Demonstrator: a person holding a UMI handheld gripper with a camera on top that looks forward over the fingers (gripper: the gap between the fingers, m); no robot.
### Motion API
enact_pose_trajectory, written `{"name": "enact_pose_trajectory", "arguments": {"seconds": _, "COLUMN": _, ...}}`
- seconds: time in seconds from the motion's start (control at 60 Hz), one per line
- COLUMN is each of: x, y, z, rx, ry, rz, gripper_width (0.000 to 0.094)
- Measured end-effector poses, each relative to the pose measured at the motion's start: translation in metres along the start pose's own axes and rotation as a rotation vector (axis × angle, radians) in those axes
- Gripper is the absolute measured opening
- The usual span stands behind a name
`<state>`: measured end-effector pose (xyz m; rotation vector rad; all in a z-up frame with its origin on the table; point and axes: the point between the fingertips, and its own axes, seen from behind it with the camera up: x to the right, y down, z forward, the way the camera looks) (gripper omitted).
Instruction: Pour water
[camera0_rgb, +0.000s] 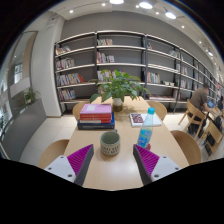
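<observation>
The gripper hangs released, fingers spread wide, and the patterned cup stands upright on the table dead ahead, just beyond the fingertips, centred on the gap.

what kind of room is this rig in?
Probably a library or reading room: long bookshelves line the back wall, a stack of books sits on the wooden table, chairs around it. Gripper open, cup just ahead.

Bright, even light falls from ceiling lamps, with soft shadows and strong fisheye bending of the edges.
</observation>
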<state>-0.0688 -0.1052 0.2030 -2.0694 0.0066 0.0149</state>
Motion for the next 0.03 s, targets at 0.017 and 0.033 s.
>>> {"name": "enact_pose_trajectory", "arguments": {"seconds": 0.017, "x": 0.0003, "y": 0.0003, "z": -0.0013, "rx": -0.002, "ry": 0.001, "rz": -0.002, "gripper_width": 0.0811}}
{"name": "enact_pose_trajectory", "arguments": {"seconds": 0.033, "x": 0.0007, "y": 0.0008, "z": -0.0026, "rx": -0.004, "ry": 0.001, "rz": -0.004, "gripper_width": 0.0811}}
